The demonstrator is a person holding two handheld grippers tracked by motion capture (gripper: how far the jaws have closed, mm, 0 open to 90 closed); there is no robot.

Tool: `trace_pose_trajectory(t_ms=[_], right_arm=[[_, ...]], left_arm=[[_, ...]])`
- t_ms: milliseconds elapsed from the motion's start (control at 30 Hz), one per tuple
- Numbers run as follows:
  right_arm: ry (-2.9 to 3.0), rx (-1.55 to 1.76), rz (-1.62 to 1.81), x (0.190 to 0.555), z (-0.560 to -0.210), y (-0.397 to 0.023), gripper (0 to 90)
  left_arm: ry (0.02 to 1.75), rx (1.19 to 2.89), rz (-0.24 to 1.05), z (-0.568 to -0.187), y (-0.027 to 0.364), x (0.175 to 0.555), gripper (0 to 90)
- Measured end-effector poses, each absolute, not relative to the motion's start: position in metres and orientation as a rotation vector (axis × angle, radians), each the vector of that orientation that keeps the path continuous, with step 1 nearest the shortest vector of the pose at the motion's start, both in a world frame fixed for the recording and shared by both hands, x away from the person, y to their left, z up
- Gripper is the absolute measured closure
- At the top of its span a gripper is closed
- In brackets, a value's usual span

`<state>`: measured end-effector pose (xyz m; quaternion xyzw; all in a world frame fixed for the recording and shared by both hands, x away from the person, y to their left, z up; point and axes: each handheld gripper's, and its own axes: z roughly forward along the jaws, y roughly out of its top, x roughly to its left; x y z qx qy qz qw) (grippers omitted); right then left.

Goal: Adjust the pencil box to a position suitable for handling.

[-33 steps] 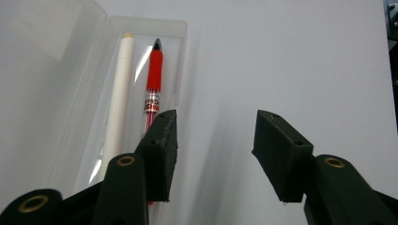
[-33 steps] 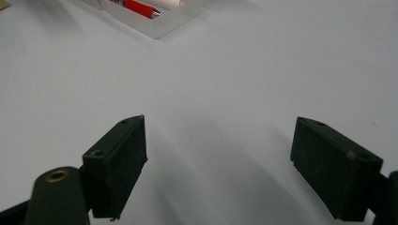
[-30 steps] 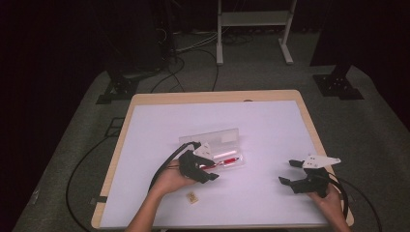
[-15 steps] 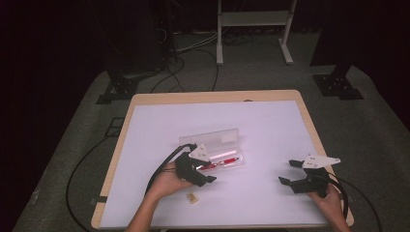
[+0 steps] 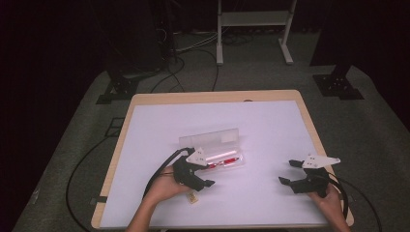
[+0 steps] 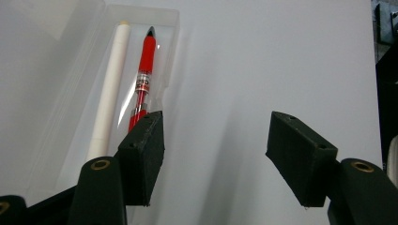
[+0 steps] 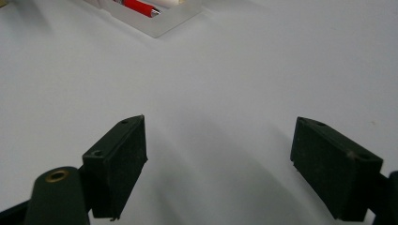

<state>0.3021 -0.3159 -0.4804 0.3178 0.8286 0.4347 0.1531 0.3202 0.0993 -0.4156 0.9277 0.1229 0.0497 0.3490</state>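
An open clear plastic case (image 5: 212, 145) lies mid-table, its lid folded back. Inside rest a red pen (image 5: 225, 162) and a white pen (image 5: 220, 155). My left gripper (image 5: 207, 174) hovers at the case's near left corner, pointing right, open and empty. In the left gripper view the red pen (image 6: 143, 77) and white pen (image 6: 110, 89) lie in the case (image 6: 169, 42) just beyond the left jaw, with bare table between the fingertips of my left gripper (image 6: 216, 140). My right gripper (image 5: 287, 172) sits open and empty at the near right; my right gripper (image 7: 218, 154) faces the case's corner (image 7: 162, 26).
A small tan object (image 5: 192, 196) lies on the white table (image 5: 270, 125) by the left hand. Cables trail from both grippers over the near edge. The floor beyond holds stand legs (image 5: 220, 53) and loose cables.
My left gripper has drawn back from the case toward the person, still open. The right gripper has stayed put.
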Motion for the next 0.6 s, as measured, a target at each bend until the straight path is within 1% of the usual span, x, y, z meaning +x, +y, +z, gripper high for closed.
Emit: trace_pose_trajectory(t_ms=[167, 333, 500, 600], right_arm=[[2.377, 0.911, 1.245, 0.302, -0.48, -0.316, 17.8], [2.376, 0.911, 1.243, 0.302, -0.481, -0.316, 17.8], [2.378, 0.911, 1.24, 0.302, -0.48, -0.316, 17.8], [2.376, 0.911, 1.242, 0.302, -0.481, -0.316, 17.8]], left_arm=[[0.323, 2.406, 0.129, -0.417, 0.104, 0.316, 36.3], [0.327, 2.41, 0.139, -0.419, 0.107, 0.311, 33.8], [0.322, 2.413, 0.146, -0.419, 0.109, 0.306, 33.7], [0.323, 2.412, 0.15, -0.417, 0.11, 0.304, 31.8]])
